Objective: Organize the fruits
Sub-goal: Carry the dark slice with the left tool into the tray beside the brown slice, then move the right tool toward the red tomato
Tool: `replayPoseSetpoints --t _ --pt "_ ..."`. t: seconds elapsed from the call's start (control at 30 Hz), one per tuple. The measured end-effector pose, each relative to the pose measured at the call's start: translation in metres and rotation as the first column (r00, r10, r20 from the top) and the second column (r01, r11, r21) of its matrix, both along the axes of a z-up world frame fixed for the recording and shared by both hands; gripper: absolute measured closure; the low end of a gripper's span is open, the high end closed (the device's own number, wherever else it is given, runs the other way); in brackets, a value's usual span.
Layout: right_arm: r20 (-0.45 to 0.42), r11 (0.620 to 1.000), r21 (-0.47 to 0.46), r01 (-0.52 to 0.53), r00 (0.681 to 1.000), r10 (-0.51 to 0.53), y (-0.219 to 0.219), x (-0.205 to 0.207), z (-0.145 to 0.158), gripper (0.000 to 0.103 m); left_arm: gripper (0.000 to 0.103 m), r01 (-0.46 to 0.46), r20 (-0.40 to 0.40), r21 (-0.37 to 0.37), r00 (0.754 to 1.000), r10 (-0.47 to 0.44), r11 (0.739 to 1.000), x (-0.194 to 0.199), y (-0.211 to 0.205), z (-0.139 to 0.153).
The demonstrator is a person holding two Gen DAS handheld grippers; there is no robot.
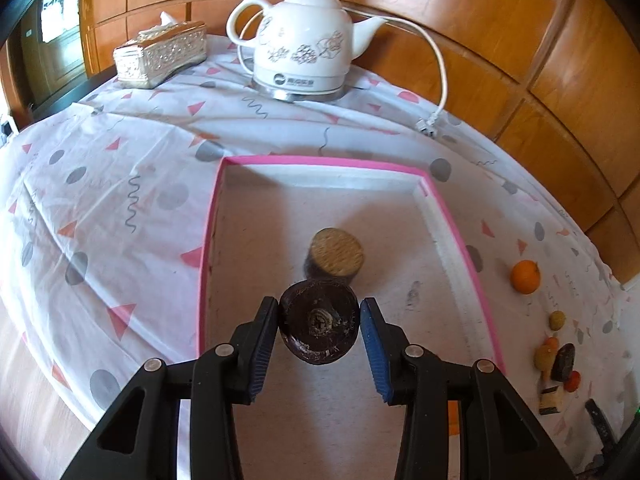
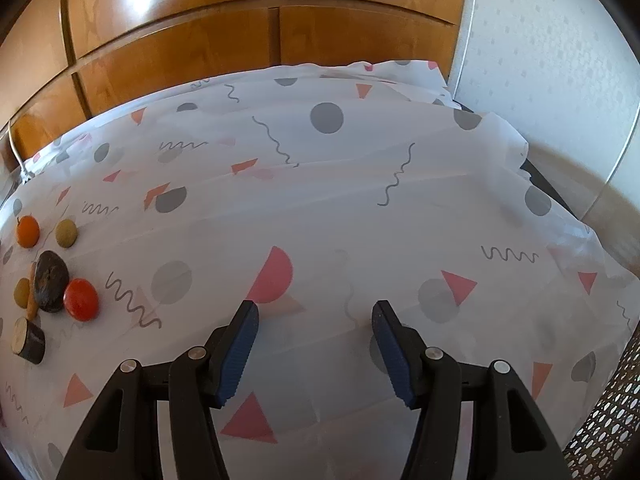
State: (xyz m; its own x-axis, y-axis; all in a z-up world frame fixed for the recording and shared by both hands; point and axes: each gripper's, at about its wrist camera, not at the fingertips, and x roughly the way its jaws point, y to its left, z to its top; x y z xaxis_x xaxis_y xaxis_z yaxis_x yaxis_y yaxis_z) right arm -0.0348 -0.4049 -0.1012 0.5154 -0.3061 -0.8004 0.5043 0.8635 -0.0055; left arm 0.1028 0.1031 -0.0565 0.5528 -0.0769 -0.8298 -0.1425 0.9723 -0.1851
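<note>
Your left claw [image 1: 319,322] pinches a dark brown round fruit piece [image 1: 318,324] between its blue pads, held above the pink-rimmed box [image 1: 208,240] in the middle of the cloth-covered desk [image 1: 120,168], where a tan-topped dark cylinder piece [image 1: 336,254] already lies. Your right claw [image 2: 316,320] is spread with nothing between its pads, hovering over bare cloth. Near the desk's edge to its left lie an orange [image 2: 28,231], a red tomato [image 2: 81,299], a dark disc [image 2: 51,286] and smaller pieces.
</note>
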Motion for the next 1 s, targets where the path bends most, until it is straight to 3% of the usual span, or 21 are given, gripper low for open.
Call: replayPoseSetpoints --t 0.37,0.5,0.6,1.0 --pt "-0.002 0.999 -0.013 -0.03 1.0 0.03 0.011 0.001 0.006 0.043 0.06 -0.019 -0.001 0.021 1.0 0.019 1.0 -0.006 0.005 -0.008" --pt "0.018 0.998 -0.007 -0.064 0.998 0.064 0.019 0.003 0.013 0.043 0.053 -0.017 0.015 0.024 1.0 0.017 1.0 -0.009 0.004 -0.005" --pt "0.044 0.993 0.018 -0.118 0.992 0.117 0.029 0.006 0.021 0.043 0.045 -0.015 0.035 0.03 0.999 0.014 0.999 -0.014 0.002 -0.001" --pt "0.057 0.946 0.049 -0.319 0.947 0.317 0.088 0.027 0.029 0.043 0.043 -0.026 0.071 0.001 0.997 0.026 1.0 -0.039 0.003 0.015"
